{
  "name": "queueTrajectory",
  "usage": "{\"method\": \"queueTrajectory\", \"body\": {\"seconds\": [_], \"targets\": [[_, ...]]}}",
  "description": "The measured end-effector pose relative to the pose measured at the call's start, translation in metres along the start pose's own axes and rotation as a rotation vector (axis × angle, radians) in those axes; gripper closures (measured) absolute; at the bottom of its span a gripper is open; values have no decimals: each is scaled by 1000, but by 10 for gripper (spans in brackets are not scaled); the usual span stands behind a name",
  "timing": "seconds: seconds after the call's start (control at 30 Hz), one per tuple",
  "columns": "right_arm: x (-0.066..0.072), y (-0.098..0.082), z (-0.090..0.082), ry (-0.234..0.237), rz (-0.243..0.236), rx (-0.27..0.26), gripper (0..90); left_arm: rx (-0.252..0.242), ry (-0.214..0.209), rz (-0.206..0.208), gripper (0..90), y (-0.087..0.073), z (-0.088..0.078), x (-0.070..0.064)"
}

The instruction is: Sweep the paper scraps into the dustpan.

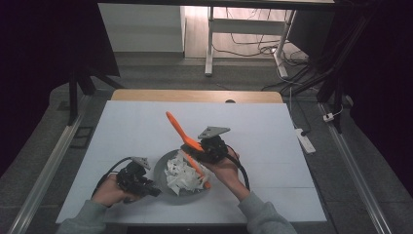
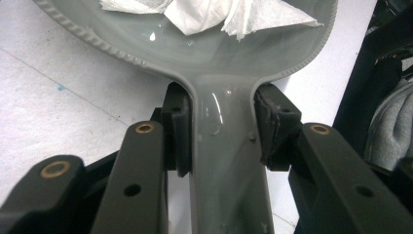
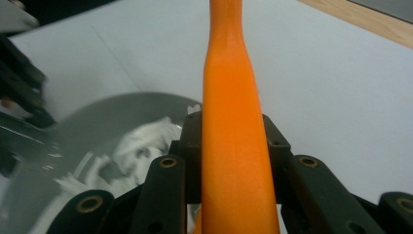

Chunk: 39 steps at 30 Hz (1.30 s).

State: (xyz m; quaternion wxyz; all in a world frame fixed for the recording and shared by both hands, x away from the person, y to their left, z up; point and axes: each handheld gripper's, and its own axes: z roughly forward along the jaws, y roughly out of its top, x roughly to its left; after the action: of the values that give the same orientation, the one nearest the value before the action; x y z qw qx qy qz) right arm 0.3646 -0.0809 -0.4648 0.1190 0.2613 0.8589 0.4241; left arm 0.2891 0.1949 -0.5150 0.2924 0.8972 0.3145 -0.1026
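— Looking down from the high view, what is seen on the table [image 1: 122, 126]?

— A grey dish [image 1: 163, 168] is seen near the front edge, with torn white paper [image 1: 180, 176] piled in it. An orange spatula [image 1: 184, 138] is held over it at a slant, its handle pointing up and away, its blade end down among the paper.

— How is the left gripper [image 1: 146, 187] set?

— It is clamped on the dish's handle. In the left gripper view the grey handle [image 2: 224, 161] is pinched between both pads, one pad [image 2: 178, 129] pressed to each side, and the bowl of the dish [image 2: 146, 39] is spread out beyond the jaws with the paper [image 2: 204, 12] lying inside.

— And the right gripper [image 1: 195, 148]?

— It is closed on the spatula. In the right gripper view the orange handle [image 3: 234, 136] is gripped between the two jaws and runs straight up the middle; the dish [image 3: 97, 117] and the paper [image 3: 131, 146] are seen blurred, lower left.

— Are the two grippers touching?

— No. They are kept apart, one at the dish's left rim, the other above its right side.

— Is the dish lifted?

— It cannot be told.
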Motion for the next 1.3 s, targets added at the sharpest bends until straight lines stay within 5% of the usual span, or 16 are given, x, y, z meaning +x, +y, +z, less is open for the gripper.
{"method": "queueTrajectory", "body": {"seconds": [0.3,0.43,0.53,0.67,0.93,1.07,1.3], "targets": [[-24,-34,-30,-70,85,52,705,2,-2,-1,616,0,1,-1],[-32,-55,-42,-158,98,87,705,6,-1,5,616,0,2,-2],[-42,-63,-42,-222,111,104,705,8,-3,6,616,0,3,-2],[-48,-66,-33,-247,116,101,705,7,-5,4,616,0,3,-2],[-33,-57,-16,-192,137,80,705,10,-7,10,616,1,3,-3],[-16,-52,-8,-131,154,58,705,13,-9,12,615,1,4,-3],[19,-37,9,-31,109,43,705,14,-9,10,616,1,4,-3]]}}
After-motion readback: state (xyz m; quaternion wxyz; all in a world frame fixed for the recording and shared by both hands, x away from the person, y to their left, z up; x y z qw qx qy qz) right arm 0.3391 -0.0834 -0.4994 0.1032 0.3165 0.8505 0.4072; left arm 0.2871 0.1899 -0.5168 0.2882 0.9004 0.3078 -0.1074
